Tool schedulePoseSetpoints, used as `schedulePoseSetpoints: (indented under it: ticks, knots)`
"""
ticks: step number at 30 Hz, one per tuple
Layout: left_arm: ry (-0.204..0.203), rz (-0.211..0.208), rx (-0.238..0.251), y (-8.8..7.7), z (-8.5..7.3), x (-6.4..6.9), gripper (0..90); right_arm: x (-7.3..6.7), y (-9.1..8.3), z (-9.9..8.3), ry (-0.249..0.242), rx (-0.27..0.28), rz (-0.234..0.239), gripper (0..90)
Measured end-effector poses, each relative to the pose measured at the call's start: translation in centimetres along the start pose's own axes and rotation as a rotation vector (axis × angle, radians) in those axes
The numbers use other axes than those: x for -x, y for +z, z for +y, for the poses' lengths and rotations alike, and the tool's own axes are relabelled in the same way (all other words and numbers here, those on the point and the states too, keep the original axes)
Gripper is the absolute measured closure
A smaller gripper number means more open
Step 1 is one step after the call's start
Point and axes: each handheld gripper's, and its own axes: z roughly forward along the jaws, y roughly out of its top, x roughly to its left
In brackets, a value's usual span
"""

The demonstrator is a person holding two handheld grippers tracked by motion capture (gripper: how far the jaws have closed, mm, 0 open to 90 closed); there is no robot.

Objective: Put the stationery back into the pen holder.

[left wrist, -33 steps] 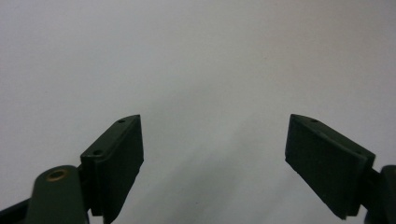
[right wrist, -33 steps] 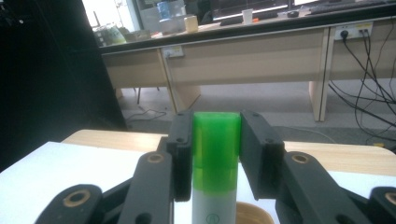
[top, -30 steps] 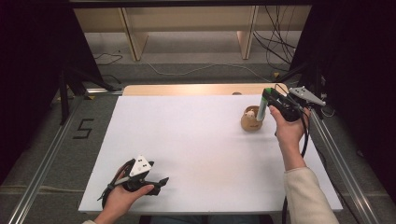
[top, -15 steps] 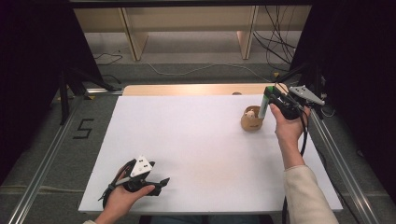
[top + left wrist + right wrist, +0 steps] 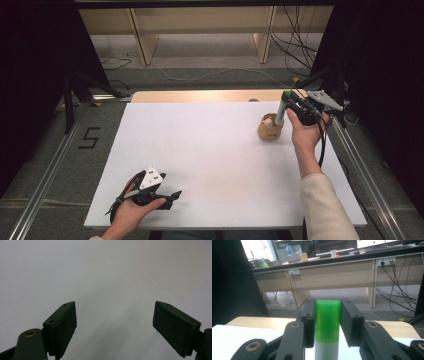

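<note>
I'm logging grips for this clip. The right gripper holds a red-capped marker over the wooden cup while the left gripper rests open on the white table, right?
Not quite: the cap is green, not red, as the right gripper view shows. The right gripper holds the green-capped marker over the wooden cup, and the left gripper rests open on the white table.

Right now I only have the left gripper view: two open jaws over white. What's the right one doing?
Observer: The right gripper is shut on a green-capped marker, held upright.
Operator: Where on the table?
Observer: Far right, with the marker's lower end at a small wooden cup.
Operator: Anything in the cup?
Observer: Something pale sits inside; too small to tell what.
Operator: And my left gripper?
Observer: The left gripper lies low at the near left edge of the white board, nothing between its jaws.
</note>
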Motion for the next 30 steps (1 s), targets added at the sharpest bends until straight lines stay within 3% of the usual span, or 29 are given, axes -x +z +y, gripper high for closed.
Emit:
schedulePoseSetpoints:
  ticks: [30]
  knots:
    - [0.0,0.0,0.0,0.0,0.0,0.0,19.4,-0.1,1.7,-1.7,-0.049,-0.058,-0.024,67.1]
